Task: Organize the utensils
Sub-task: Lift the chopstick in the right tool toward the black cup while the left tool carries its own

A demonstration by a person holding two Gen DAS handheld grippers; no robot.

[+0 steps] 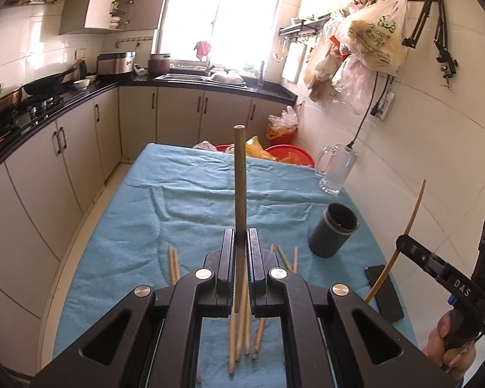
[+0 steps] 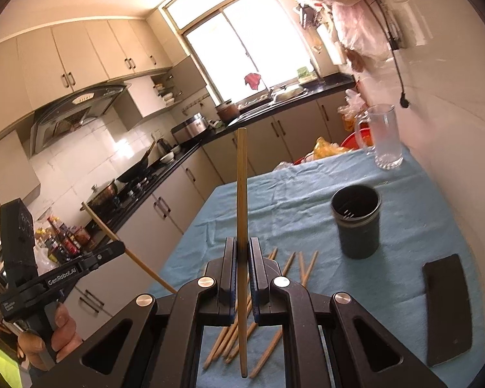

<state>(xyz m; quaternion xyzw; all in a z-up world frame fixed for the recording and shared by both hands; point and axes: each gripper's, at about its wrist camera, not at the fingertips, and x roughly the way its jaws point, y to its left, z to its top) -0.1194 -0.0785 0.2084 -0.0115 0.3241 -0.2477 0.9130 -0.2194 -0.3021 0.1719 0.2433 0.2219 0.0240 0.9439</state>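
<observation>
My left gripper (image 1: 241, 237) is shut on one wooden chopstick (image 1: 239, 177) that stands upright between its jaws. My right gripper (image 2: 242, 247) is shut on another chopstick (image 2: 242, 194), also upright. Each gripper shows in the other's view, the right one (image 1: 404, 242) at the right edge and the left one (image 2: 119, 247) at the left, both lifted above the table. Several loose chopsticks (image 2: 294, 266) lie on the blue cloth (image 1: 184, 200) below the grippers. A dark cylindrical holder (image 2: 357, 220) stands upright to the right, its mouth open; it also shows in the left wrist view (image 1: 334, 229).
A glass mug (image 1: 336, 169) stands at the far right of the table. A black flat phone-like object (image 2: 447, 307) lies on the cloth near the right edge. Red basins (image 1: 291, 155) sit beyond the table's far end. Kitchen cabinets (image 1: 64, 148) run along the left.
</observation>
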